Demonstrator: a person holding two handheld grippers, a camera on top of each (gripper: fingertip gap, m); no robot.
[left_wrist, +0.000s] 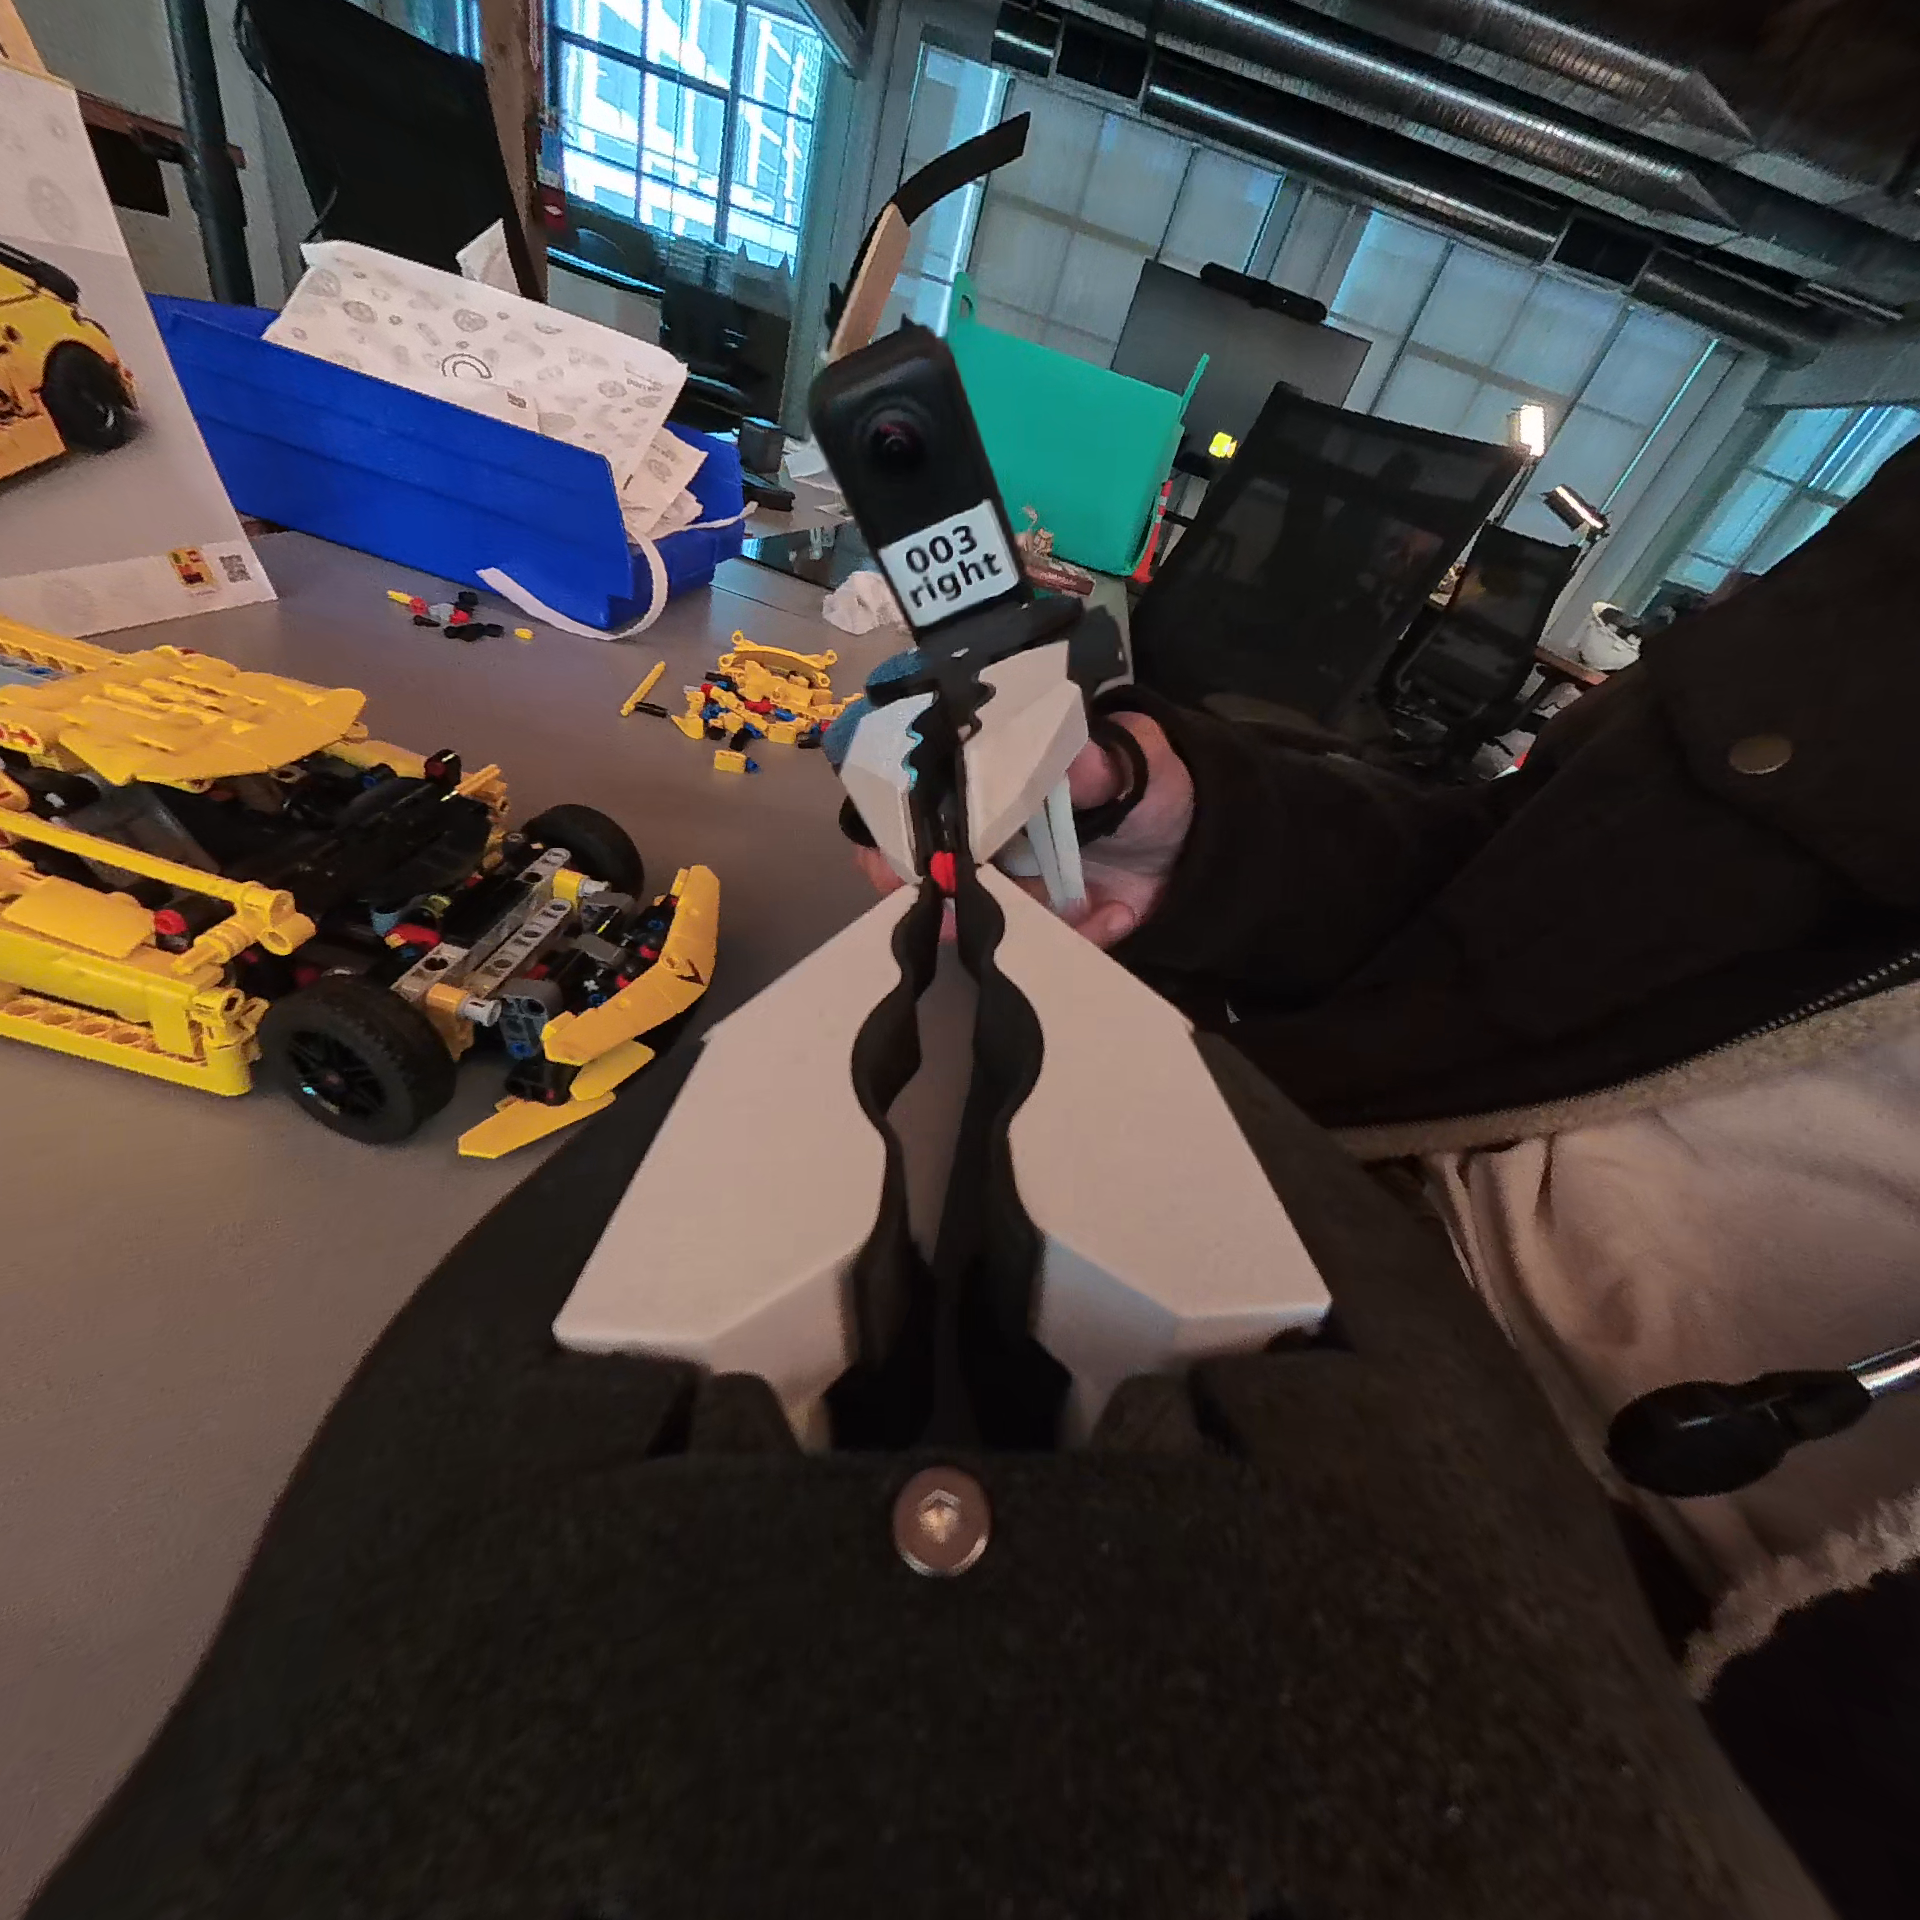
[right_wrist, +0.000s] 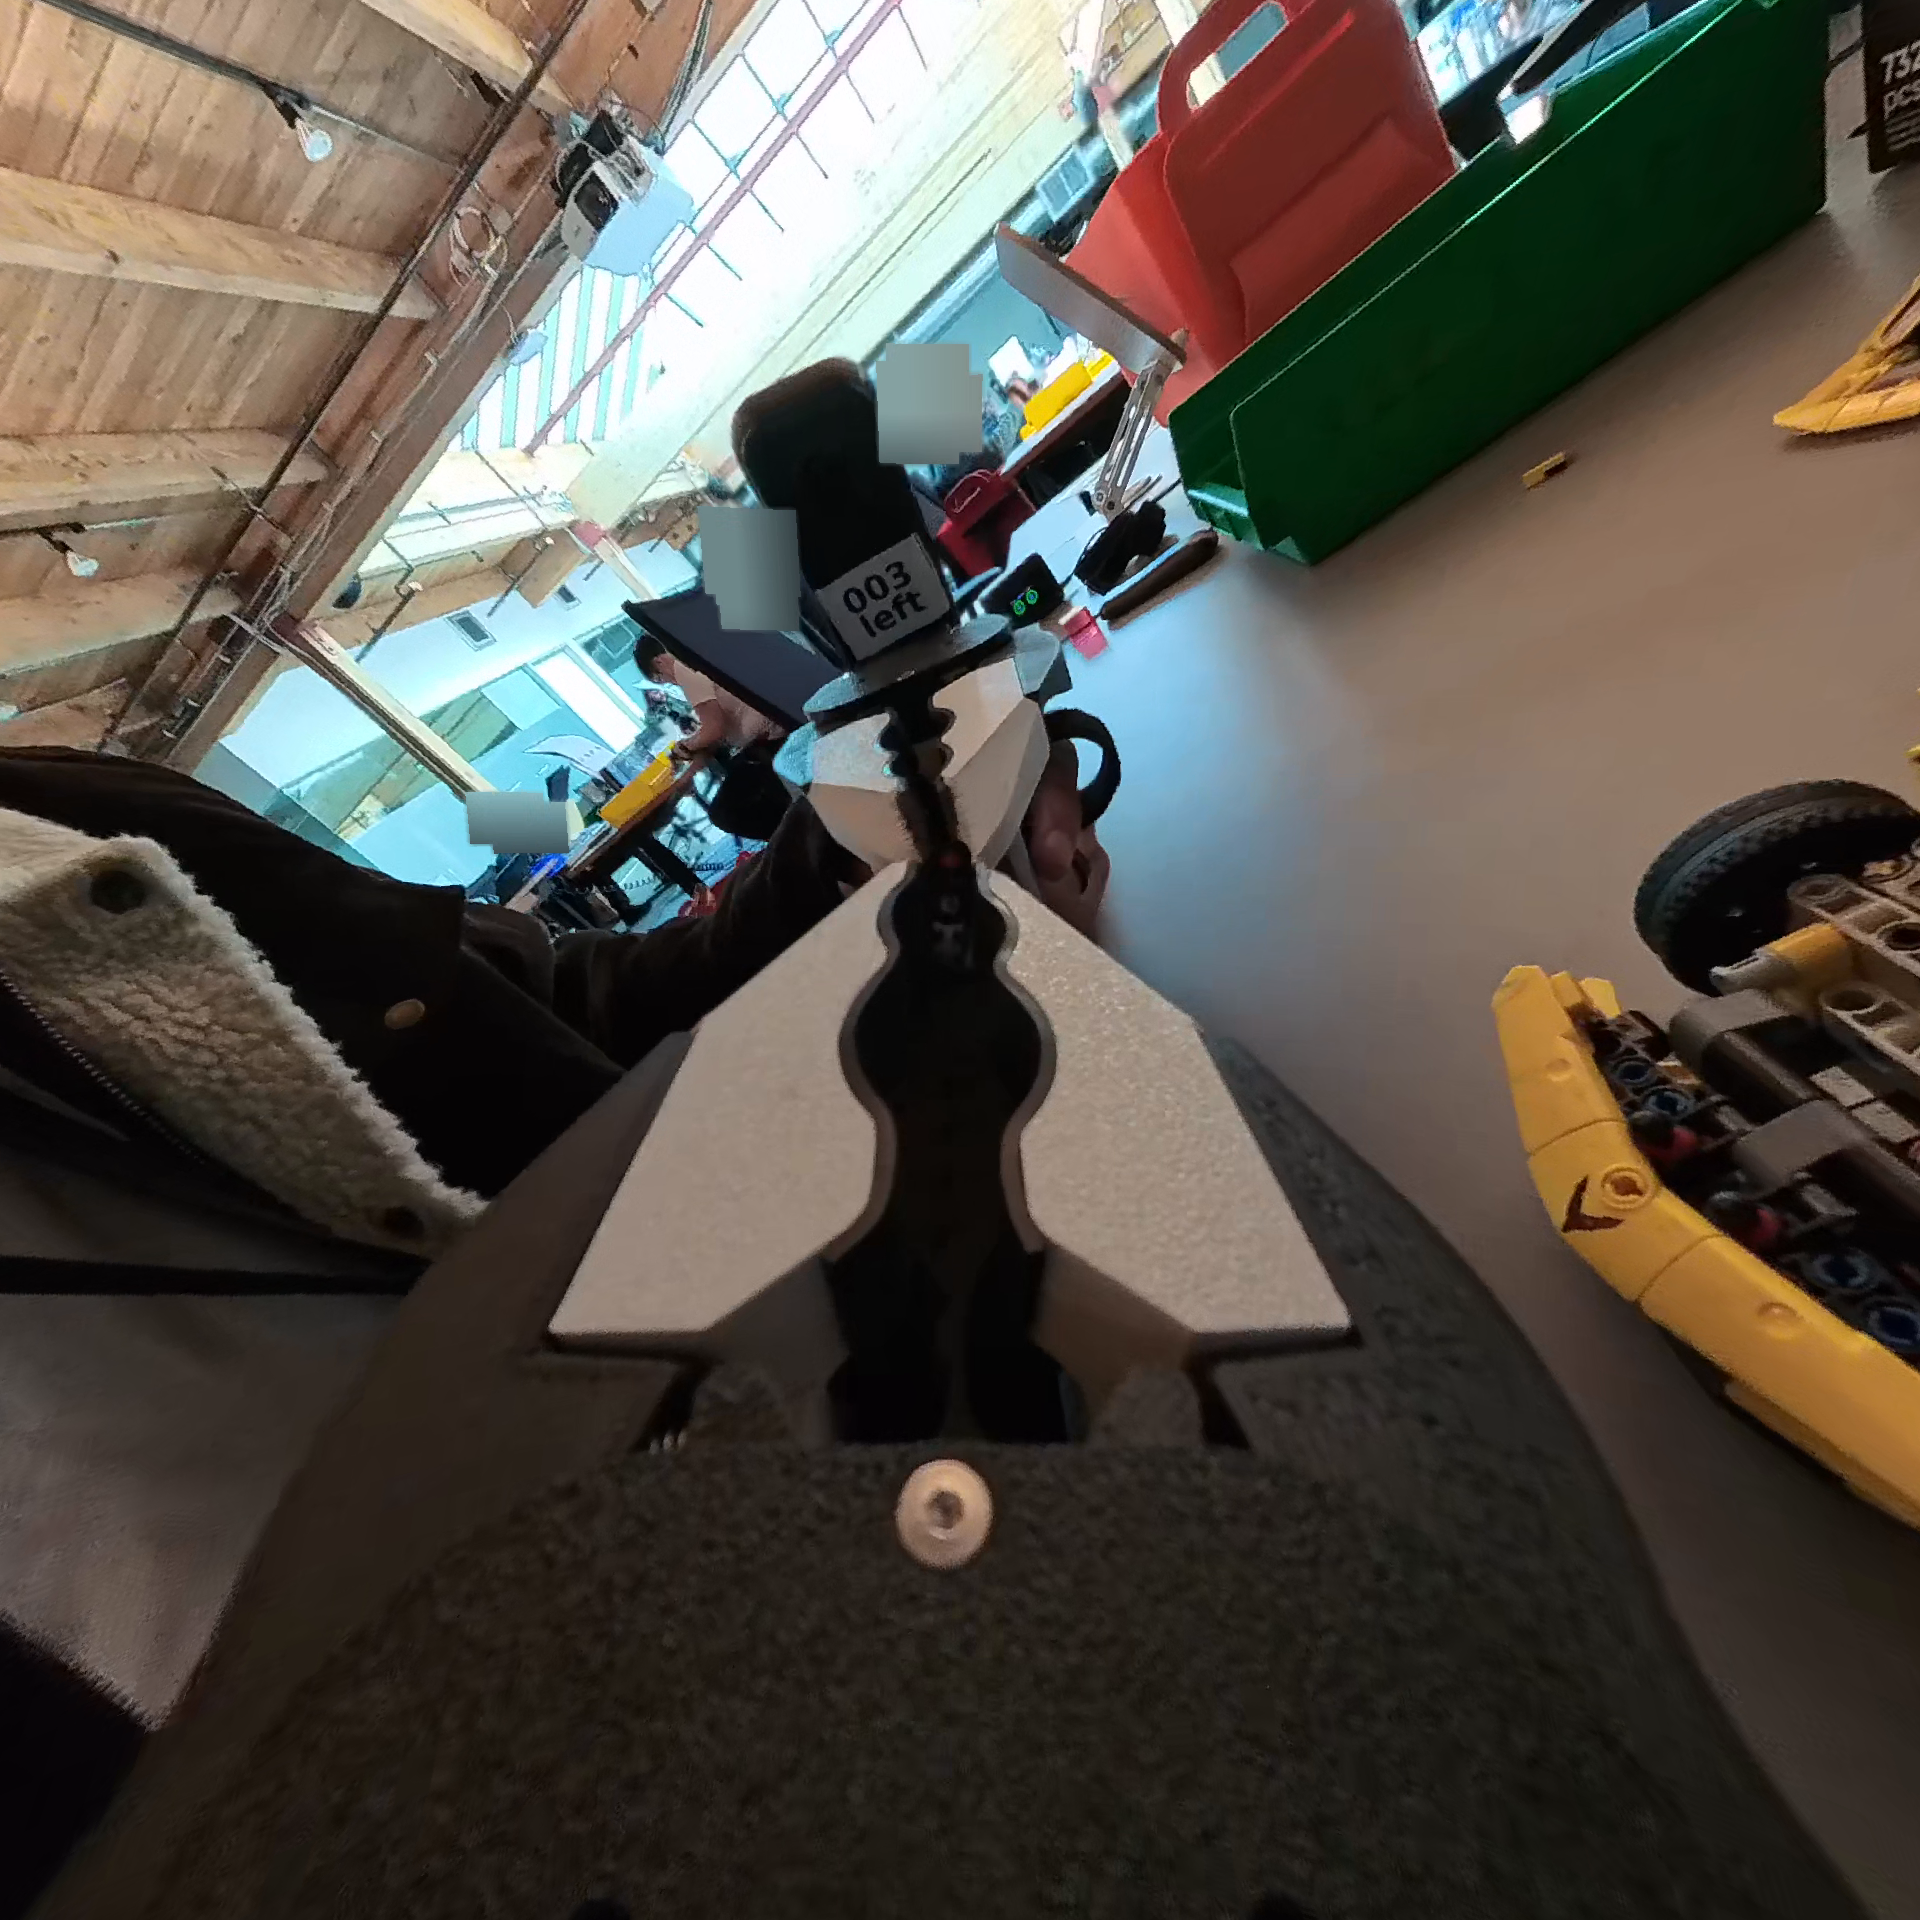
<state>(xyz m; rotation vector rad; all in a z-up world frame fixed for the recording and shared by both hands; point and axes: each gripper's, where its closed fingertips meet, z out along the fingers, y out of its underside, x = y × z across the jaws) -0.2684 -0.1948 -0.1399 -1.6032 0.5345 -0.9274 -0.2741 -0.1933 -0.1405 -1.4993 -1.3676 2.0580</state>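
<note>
Red-tipped black pin (left_wrist: 943, 868) pinched tip-to-tip between both tools: left gripper (left_wrist: 948, 914) and right gripper (right_wrist: 948, 883) each clamped on it, held above the grey table (left_wrist: 208, 1299), near the yellow brick-built car (left_wrist: 312, 883).

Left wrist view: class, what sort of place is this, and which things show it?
Probably a shared workshop or office. A grey table holds a half-built yellow toy car and loose bricks; office chairs and big factory-style windows stand behind.
</note>
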